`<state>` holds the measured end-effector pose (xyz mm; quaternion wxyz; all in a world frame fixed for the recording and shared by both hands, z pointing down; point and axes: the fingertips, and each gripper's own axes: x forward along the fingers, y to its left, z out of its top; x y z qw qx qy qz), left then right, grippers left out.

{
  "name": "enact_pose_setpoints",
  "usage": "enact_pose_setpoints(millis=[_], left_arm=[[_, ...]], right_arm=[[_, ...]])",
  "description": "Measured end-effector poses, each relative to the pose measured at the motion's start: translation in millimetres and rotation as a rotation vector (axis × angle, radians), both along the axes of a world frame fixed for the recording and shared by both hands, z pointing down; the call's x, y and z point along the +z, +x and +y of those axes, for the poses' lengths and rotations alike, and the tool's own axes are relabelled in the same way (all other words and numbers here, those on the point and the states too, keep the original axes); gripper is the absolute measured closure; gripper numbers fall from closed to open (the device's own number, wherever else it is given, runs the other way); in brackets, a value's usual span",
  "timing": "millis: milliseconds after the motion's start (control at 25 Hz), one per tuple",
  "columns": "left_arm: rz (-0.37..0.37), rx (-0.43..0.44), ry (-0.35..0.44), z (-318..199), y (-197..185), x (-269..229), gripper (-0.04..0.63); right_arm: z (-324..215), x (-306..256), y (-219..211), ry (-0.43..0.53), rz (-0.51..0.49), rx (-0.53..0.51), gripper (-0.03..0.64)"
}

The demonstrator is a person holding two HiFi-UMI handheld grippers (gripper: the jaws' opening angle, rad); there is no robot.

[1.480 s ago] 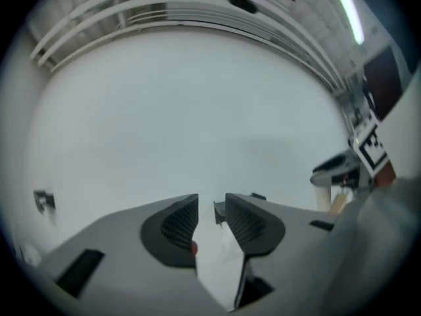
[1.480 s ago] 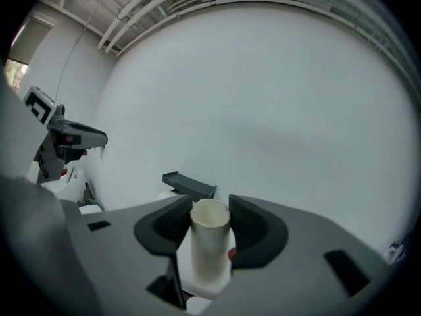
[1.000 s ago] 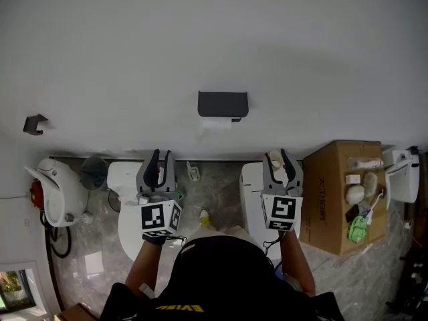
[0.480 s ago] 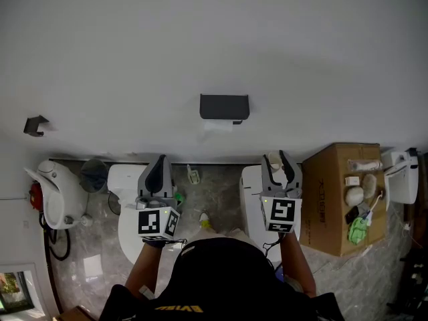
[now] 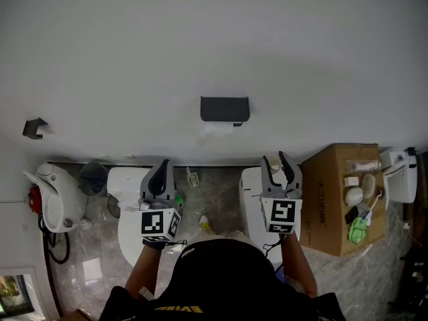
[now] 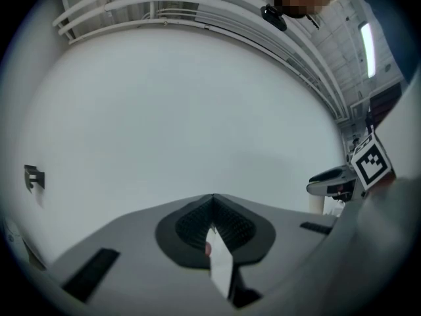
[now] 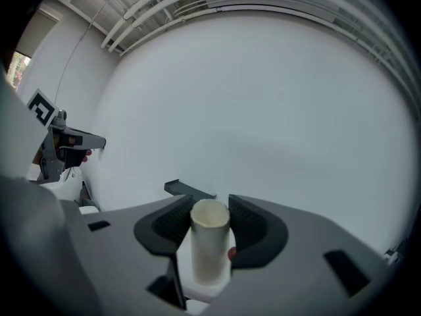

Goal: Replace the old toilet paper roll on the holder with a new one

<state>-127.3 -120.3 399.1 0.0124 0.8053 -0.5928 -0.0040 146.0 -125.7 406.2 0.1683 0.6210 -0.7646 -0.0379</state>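
A black toilet paper holder (image 5: 225,108) is fixed to the white wall, with a short white tail of paper (image 5: 217,130) hanging under it. My right gripper (image 5: 277,164) points at the wall below and to the right of the holder, shut on a bare cream cardboard tube (image 5: 274,160). In the right gripper view the tube (image 7: 209,242) stands upright between the pads (image 7: 252,226), and the holder (image 7: 188,189) shows beyond them. My left gripper (image 5: 160,171), below and to the left of the holder, is shut with nothing held; its jaws (image 6: 212,199) meet in the left gripper view.
Below the grippers are a white toilet (image 5: 130,202) and a second white fixture (image 5: 250,192) on a grey marble floor. A cardboard box (image 5: 334,199) with small items stands at the right, a grey bin (image 5: 93,174) and a white appliance (image 5: 50,196) at the left. A black hook (image 5: 33,127) is on the wall.
The left gripper's jaws stood apart a second ago and are now together. The right gripper and its tube have kept still.
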Motion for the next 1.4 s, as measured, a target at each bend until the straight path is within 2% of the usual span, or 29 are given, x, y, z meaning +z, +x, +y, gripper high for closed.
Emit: enact_pose_setpoints(millis=[600, 960, 1160, 1400], left_arm=[[-0.002, -0.002, -0.036, -6.5, -3.5, 14.2, 0.583], [-0.007, -0.014, -0.048, -6.0, -6.6, 17.4, 0.583], [-0.010, -0.017, -0.049, -6.5, -6.9, 19.3, 0.583], [-0.001, -0.010, -0.060, -6.8, -5.7, 21.8, 0.583]], right_arm=[[-8.7, -1.1, -12.7, -0.003, 0.018, -0.031, 0.449], [-10.5, -5.1, -25.7, 0.009, 0.039, -0.091, 0.453], [-12.2, -9.5, -26.8, 0.025, -0.001, -0.084, 0.453], [-10.3, -5.5, -24.2, 0.013, 0.024, -0.089, 0.453]])
